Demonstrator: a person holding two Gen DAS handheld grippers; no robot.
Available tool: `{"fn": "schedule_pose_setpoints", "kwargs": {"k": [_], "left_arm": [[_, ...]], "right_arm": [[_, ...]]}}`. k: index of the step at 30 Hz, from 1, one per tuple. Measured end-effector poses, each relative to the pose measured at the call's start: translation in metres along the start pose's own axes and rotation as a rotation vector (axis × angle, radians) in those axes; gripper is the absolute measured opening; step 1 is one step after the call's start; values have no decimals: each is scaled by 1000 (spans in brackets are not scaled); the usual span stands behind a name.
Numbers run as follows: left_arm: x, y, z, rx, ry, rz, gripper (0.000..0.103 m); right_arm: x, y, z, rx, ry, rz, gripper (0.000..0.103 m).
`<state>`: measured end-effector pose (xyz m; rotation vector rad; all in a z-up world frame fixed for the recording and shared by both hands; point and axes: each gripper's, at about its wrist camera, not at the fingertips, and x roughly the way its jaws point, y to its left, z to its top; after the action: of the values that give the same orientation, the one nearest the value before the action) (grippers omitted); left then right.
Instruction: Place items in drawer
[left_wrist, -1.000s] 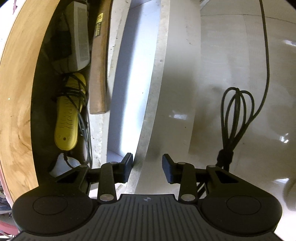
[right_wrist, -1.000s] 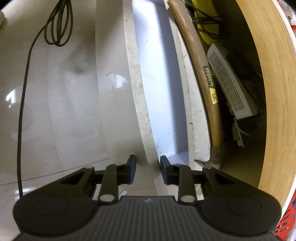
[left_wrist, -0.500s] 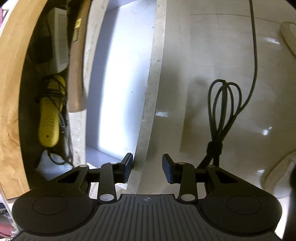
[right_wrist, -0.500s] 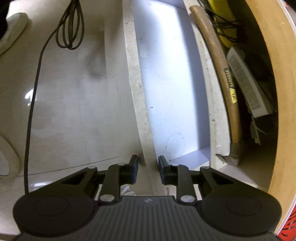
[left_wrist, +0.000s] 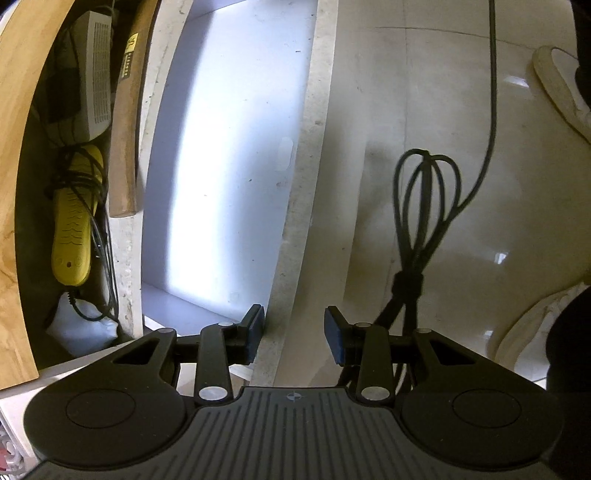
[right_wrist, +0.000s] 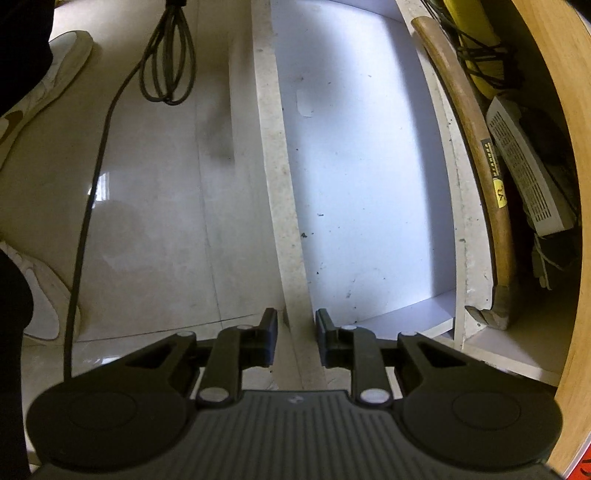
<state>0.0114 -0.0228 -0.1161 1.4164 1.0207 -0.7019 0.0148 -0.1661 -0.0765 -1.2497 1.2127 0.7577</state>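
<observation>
both claws clamping the drawer front panel (right_wrist: 280, 206), right gripper (right_wrist: 295, 341) and left gripper (left_wrist: 293, 338) pinched narrow on its edge, drawer (left_wrist: 229, 147) standing open and bare, hammer (right_wrist: 476, 147) lying behind; advising matched, level pulling.

Left tool (left_wrist: 294, 334) jaws closed, right tool (right_wrist: 295, 338) likewise, both pointing down

I see drawer (left_wrist: 229, 155) pulled open, white inside, bare bottom, chipboard front edge (right_wrist: 284, 206) running six to twelve o'clock; hammer (right_wrist: 480, 162) behind its back wall.
</observation>
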Motion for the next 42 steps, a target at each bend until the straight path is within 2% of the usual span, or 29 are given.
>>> {"fn": "schedule_pose_setpoints", "kwargs": {"k": [20,31,32,33,34,35,40,42], "left_arm": [[2,3,0,-10,1,-8,35],[6,4,2,-22,-2,16,37],[7,2,2,-10,2,35,47],[8,1,3,1,5,55,57],[8,0,3,12,8,74,78],[9,0,3,17,8,90,87],[9,0,5,18,0,130,100],[9,0,5,21,-2,130,100]], "right_arm": [[-2,3,0,20,-6,16,24],[-1,6,-2,33,-17,-5,31],[0,7,-2,29,-22,-12,47],[0,8,-2,27,-27,-27,84],[0,10,-2,25,-38,-46,99],[-1,11,-2,22,-49,-55,103],[-1,13,0,7,-63,-71,103],[0,14,0,0,-56,-74,103]]}}
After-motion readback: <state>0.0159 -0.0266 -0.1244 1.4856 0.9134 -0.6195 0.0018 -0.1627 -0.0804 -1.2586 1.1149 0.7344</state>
